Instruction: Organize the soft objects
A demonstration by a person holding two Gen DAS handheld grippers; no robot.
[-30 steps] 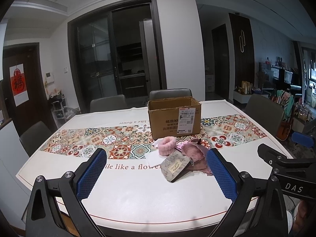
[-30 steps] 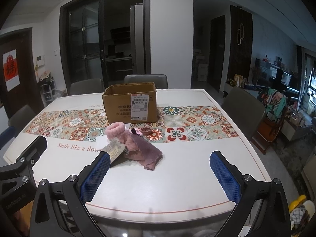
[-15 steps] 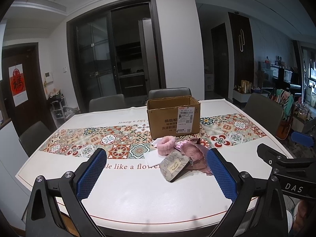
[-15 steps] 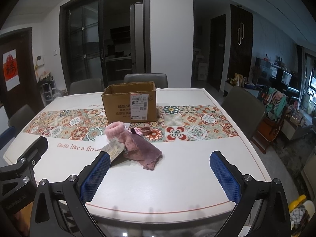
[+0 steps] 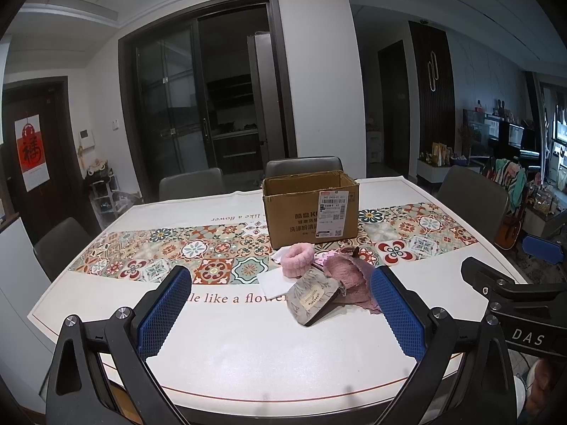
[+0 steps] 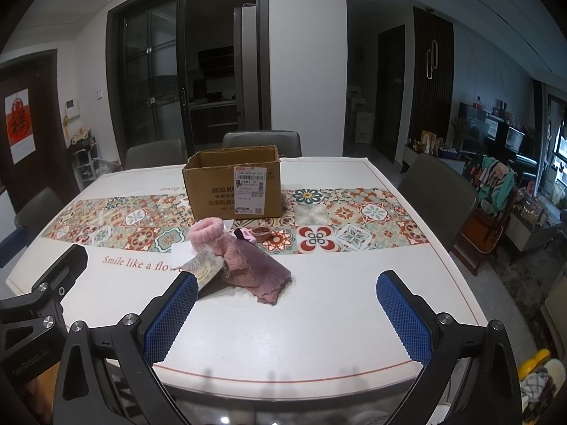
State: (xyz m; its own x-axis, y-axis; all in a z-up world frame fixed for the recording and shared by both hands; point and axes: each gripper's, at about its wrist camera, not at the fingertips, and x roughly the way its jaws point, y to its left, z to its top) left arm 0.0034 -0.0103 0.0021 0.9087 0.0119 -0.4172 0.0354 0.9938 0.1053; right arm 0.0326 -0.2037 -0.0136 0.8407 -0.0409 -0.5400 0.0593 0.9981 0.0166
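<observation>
Both the left gripper (image 5: 280, 306) and right gripper (image 6: 287, 310), spread and empty at lower frame, seem poised to start: next, reach mid-frame for the pink cloth (image 6: 253, 269) before the cardboard box (image 6: 232, 184)

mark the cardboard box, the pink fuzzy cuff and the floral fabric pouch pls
brown cardboard box (image 5: 294, 217), left wrist view, bare front wall left of the label
pink fuzzy cuff (image 6: 205, 235), right wrist view, ribbed side
grey floral fabric pouch (image 5: 312, 295), left wrist view, top face near its tag
</observation>
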